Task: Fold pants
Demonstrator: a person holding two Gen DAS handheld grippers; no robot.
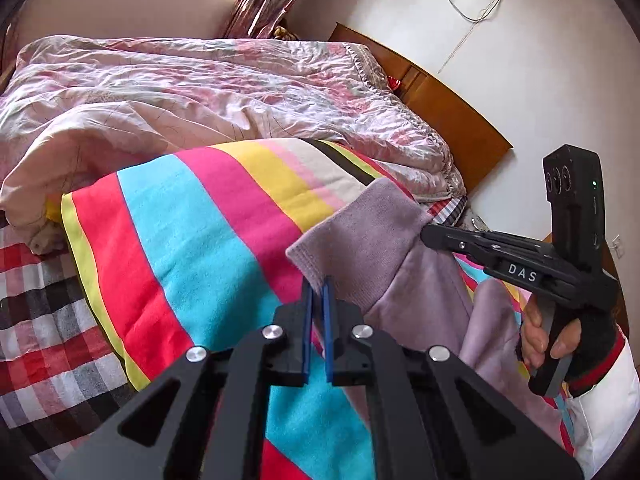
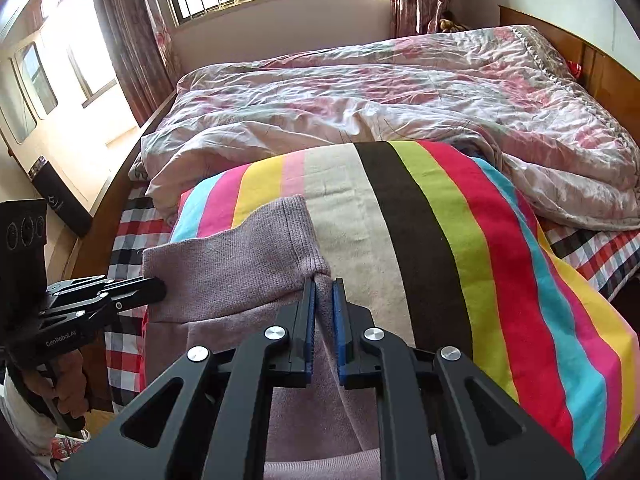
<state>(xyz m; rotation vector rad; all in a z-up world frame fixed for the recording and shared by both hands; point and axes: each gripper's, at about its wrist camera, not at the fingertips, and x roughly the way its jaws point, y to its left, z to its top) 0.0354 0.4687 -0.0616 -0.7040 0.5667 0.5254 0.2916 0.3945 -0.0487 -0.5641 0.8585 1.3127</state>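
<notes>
Lilac knit pants [image 1: 360, 240] with a ribbed waistband hang over a striped blanket [image 1: 192, 220] on a bed. My left gripper [image 1: 319, 284] is shut on the near corner of the waistband, blue pads pinching the fabric. At the right of the left wrist view, my right gripper [image 1: 426, 236] grips the opposite edge, held by a gloved hand [image 1: 540, 336]. In the right wrist view the pants [image 2: 232, 264] are bunched between the pads of my right gripper [image 2: 324, 284], which is shut on them. My left gripper [image 2: 160, 286] holds the waistband's left end.
A crumpled pink floral quilt [image 2: 400, 92] covers the far half of the bed. A wooden headboard [image 1: 452, 104] runs along the white wall. Plaid sheet [image 1: 40, 300] shows at the bed's edge. Window and curtains [image 2: 132, 40] stand behind.
</notes>
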